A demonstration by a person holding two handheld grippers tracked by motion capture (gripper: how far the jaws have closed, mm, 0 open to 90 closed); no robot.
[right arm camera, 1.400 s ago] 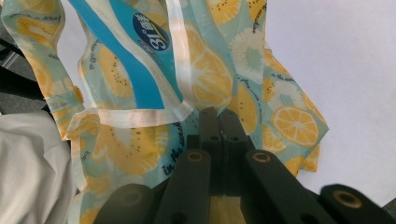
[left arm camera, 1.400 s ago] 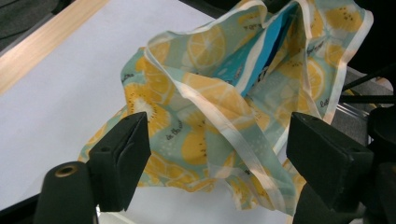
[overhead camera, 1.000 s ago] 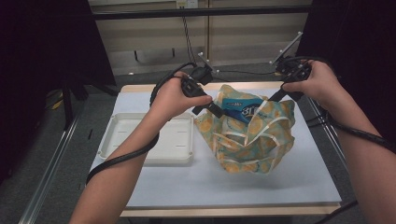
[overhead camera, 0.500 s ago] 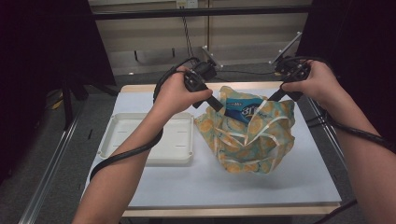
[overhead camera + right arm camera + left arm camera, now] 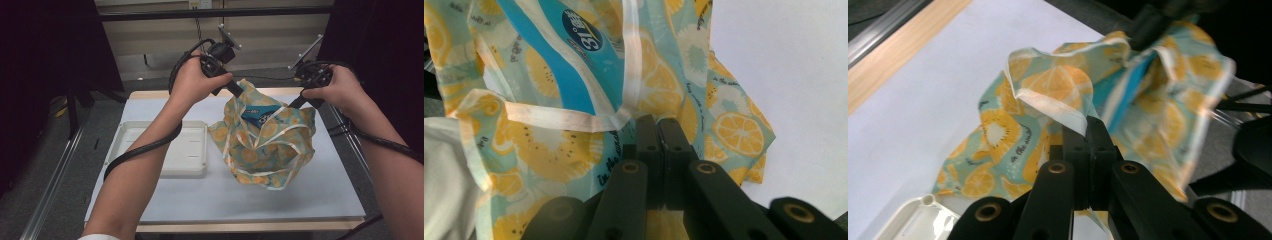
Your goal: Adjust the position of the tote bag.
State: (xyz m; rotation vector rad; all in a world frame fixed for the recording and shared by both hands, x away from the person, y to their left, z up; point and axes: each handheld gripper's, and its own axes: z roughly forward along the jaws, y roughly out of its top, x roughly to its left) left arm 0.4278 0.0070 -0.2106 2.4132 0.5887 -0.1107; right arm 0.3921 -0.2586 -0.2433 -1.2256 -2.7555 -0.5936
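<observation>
The lemon-print cloth bag (image 5: 267,145) hangs between the 2 grippers above the white desk (image 5: 150,200), its bottom sagging to or near the desk surface; I cannot tell whether it touches. The left gripper (image 5: 239,92) has its fingers (image 5: 1093,137) clamped shut on the bag's rim at the far left of the mouth, and the right gripper (image 5: 292,103) has its fingers (image 5: 659,135) pinched on the rim at the opposite side, so the mouth runs left to right between them and faces up. Inside sits 1 blue packet (image 5: 257,114), roughly midway between both grippers. To the bag's left, well apart, lies 1 white tray (image 5: 165,167), nearer the left hand. Count: 1 bag, 1 packet, 1 tray, 2 grippers.
</observation>
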